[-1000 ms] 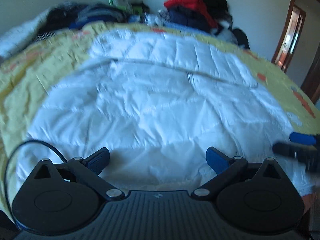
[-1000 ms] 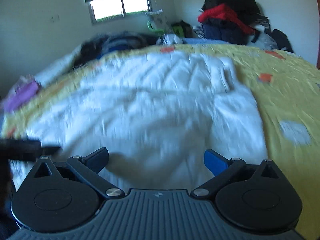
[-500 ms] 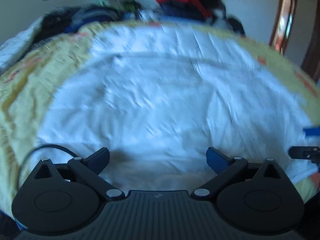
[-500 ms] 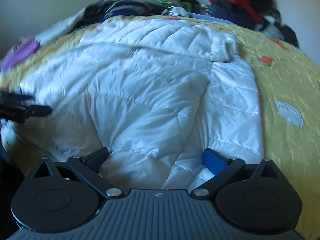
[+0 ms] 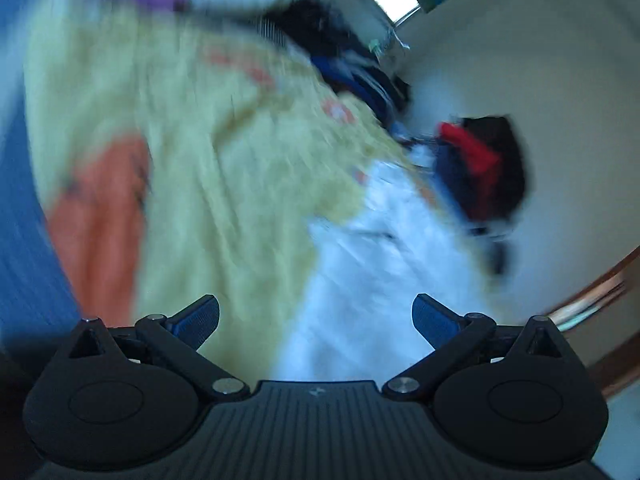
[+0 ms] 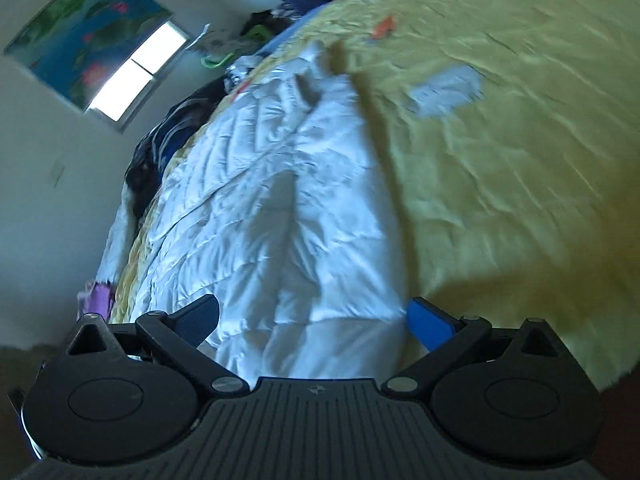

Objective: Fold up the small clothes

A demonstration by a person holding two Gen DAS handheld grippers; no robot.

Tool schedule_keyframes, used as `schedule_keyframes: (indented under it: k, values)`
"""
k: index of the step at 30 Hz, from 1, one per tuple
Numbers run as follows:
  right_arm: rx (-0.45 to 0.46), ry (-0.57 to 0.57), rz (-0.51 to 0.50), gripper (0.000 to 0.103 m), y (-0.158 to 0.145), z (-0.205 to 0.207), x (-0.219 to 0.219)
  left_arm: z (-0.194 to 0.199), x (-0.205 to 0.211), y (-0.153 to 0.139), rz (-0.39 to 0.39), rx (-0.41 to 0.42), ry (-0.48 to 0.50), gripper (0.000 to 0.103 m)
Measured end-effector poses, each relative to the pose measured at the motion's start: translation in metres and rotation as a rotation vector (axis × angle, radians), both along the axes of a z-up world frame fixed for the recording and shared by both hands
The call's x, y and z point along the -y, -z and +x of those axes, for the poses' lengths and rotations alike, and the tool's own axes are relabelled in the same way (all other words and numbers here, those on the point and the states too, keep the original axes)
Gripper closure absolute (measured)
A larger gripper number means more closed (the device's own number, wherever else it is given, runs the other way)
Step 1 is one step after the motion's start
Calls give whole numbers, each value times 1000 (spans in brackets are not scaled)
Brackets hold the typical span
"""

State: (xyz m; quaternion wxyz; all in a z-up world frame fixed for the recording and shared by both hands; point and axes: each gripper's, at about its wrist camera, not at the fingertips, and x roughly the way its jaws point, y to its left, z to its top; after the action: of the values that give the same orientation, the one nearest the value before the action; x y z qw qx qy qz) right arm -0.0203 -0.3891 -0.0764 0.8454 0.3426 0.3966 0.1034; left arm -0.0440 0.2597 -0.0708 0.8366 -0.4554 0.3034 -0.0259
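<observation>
Both tongs released, gripping nothing. Jacket (image 6: 280, 208) lies on bed (image 6: 500, 160), long axis running straight ahead from right tongs (image 6: 312, 316), hem between its tips. Left tongs (image 5: 316, 316): view blurred; jacket seemingly ahead-right. Right nearer.

Motion blur smears the yellow bedspread (image 5: 224, 168) and white jacket (image 5: 384, 264) throughout the left wrist view.

No words, numbers or brand names can be read in either view. The only mark is a small embossed emblem on the ribbed black body of each tool, too small to make out.
</observation>
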Motion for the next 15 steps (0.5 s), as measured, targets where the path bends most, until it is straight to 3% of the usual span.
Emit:
schedule_keyframes:
  k: [2,5,8,15]
  values:
    - [-15,7,37,2,7,-3,2,1,2,13,-85,-17,32,0]
    - [-12,8,48,2,8,-7,2,8,21,24,-56,-69,117,0]
    - [-25,3,50,3,7,-5,2,11,35,40,-93,-107,184,0]
    - [-57,12,119,3,9,0,13,15,53,55,-92,-152,195,1]
